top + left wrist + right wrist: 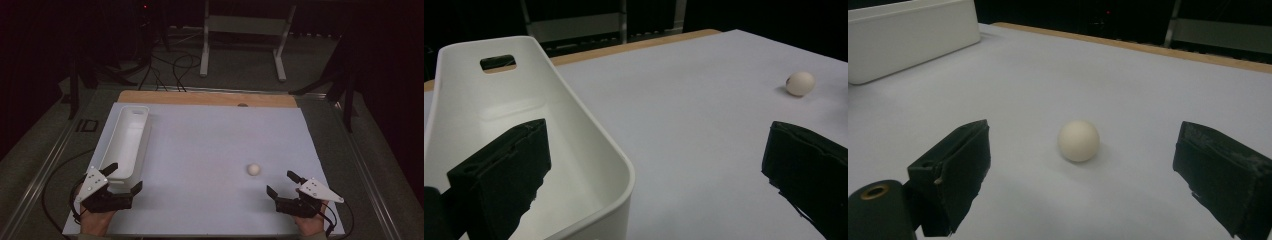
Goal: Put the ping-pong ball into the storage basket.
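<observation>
Right gripper (1080, 165), jaws spread, faces small white ball (1078, 140); left gripper (656, 175), jaws spread, straddles long white plastic bin's (621, 165) rim.

Glossy white plastic bin (589, 145), matt smooth ball (1078, 140), wooden table edge (200, 98).

Dark room; grey floor (240, 75); white metal stand (245, 30); black cables (170, 65); dim light.
</observation>
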Demonstrator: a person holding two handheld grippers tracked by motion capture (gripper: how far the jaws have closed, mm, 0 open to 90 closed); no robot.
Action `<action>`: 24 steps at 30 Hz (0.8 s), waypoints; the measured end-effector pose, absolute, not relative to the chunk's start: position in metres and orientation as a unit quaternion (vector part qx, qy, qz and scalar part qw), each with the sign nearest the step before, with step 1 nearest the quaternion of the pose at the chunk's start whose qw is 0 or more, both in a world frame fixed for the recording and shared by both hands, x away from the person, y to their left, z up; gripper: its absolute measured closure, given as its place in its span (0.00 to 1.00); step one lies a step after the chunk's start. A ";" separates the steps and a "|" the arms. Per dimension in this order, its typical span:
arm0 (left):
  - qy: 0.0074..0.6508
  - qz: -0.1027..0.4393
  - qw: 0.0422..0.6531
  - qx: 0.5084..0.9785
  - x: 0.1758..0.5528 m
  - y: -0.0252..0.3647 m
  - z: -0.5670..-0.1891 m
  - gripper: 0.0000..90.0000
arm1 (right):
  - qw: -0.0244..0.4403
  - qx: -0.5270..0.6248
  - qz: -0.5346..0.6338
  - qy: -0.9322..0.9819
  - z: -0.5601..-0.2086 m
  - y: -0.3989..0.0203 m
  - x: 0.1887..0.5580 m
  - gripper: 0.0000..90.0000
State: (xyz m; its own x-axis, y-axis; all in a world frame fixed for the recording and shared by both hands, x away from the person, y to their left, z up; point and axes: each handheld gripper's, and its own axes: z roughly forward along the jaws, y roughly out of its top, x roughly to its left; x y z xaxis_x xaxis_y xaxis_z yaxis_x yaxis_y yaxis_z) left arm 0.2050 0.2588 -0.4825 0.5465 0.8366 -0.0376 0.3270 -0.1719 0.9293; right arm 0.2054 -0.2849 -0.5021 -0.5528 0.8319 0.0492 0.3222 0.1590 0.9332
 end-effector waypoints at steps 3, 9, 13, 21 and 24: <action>0.405 0.255 0.504 0.719 0.205 0.260 -0.482 0.00 | 0.248 0.402 0.510 0.719 -0.502 -0.285 0.206 0.09; 0.404 0.255 0.503 0.720 0.205 0.258 -0.482 0.00 | 0.249 0.402 0.510 0.718 -0.502 -0.285 0.206 0.09; 0.404 0.256 0.503 0.720 0.204 0.258 -0.482 0.00 | 0.248 0.404 0.511 0.717 -0.502 -0.286 0.206 0.09; 0.401 0.255 0.505 0.721 0.203 0.257 -0.482 0.00 | 0.249 0.410 0.509 0.715 -0.501 -0.287 0.207 0.09; 0.400 0.253 0.506 0.721 0.203 0.256 -0.482 0.00 | 0.247 0.412 0.507 0.716 -0.501 -0.285 0.206 0.09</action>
